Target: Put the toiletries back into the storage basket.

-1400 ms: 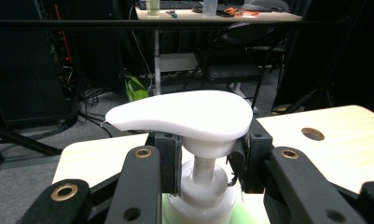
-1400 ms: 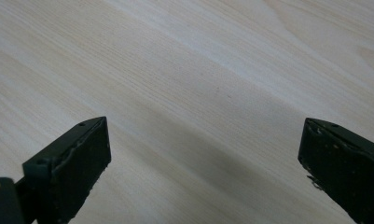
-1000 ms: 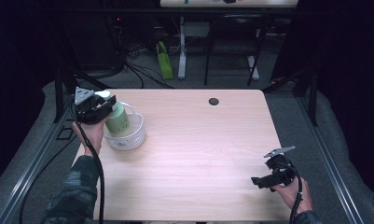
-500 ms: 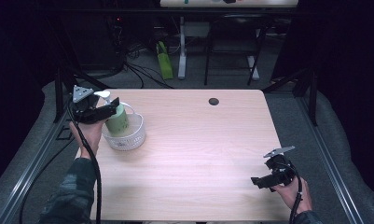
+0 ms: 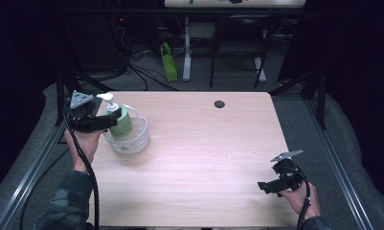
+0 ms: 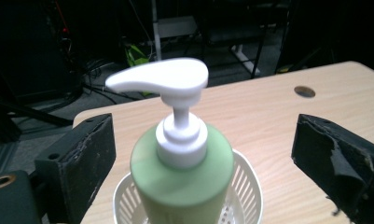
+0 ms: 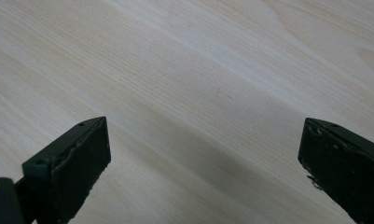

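Left gripper (image 5: 114, 120): black body with two blocky black jaws, their pad faces scuffed and chipped at the edges; a small round screw hole shows on the top of one jaw, and a brass-coloured threaded insert sits at its base.
Left plate: grey three-cornered plate on top, marked with small dark dots.
Left cable: thick black cable trailing back along the forearm.
Left sleeve (image 5: 67, 203): dark, mottled camouflage-like fabric.
Right gripper (image 5: 262, 186): black body with the same blocky black jaws, their edges worn pale; small screw holes on top.
Right plate: grey three-cornered plate, tilted.
Right cable: thin black cable running past the hand.
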A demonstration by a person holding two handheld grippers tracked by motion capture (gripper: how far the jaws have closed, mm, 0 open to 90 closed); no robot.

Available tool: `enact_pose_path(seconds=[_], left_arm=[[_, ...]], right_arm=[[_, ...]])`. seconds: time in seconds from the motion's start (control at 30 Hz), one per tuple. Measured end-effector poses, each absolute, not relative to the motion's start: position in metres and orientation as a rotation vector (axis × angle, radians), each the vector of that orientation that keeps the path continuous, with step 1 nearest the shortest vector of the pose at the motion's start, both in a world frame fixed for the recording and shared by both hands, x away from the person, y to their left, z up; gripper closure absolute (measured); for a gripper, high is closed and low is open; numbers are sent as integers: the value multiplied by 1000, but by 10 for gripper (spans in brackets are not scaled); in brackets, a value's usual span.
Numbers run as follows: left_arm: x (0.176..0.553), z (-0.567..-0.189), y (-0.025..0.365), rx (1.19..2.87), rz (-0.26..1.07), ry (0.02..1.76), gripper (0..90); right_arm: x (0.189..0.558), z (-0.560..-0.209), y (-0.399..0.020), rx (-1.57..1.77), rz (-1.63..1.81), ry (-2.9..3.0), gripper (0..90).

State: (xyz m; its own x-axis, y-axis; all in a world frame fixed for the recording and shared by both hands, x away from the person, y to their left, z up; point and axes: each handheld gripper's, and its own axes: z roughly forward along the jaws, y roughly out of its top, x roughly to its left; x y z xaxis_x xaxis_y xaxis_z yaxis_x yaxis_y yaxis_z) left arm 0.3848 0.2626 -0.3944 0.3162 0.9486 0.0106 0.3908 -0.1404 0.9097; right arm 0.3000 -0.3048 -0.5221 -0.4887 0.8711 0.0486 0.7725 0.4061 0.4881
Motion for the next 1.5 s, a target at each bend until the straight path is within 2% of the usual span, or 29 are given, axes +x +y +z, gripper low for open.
enact_pose_path(seconds=[0.37, 1.03, 1.5], left_arm=[[355, -408, 268, 1735, 780, 1237, 1], [304, -453, 257, 1818, 668, 1241, 0], [301, -483, 260, 1916, 543, 1276, 0]], right_arm=[[300, -522, -305, 1456, 676, 2448, 19], [300, -522, -304, 1451, 673, 2451, 19], [299, -522, -305, 1443, 675, 2450, 18]])
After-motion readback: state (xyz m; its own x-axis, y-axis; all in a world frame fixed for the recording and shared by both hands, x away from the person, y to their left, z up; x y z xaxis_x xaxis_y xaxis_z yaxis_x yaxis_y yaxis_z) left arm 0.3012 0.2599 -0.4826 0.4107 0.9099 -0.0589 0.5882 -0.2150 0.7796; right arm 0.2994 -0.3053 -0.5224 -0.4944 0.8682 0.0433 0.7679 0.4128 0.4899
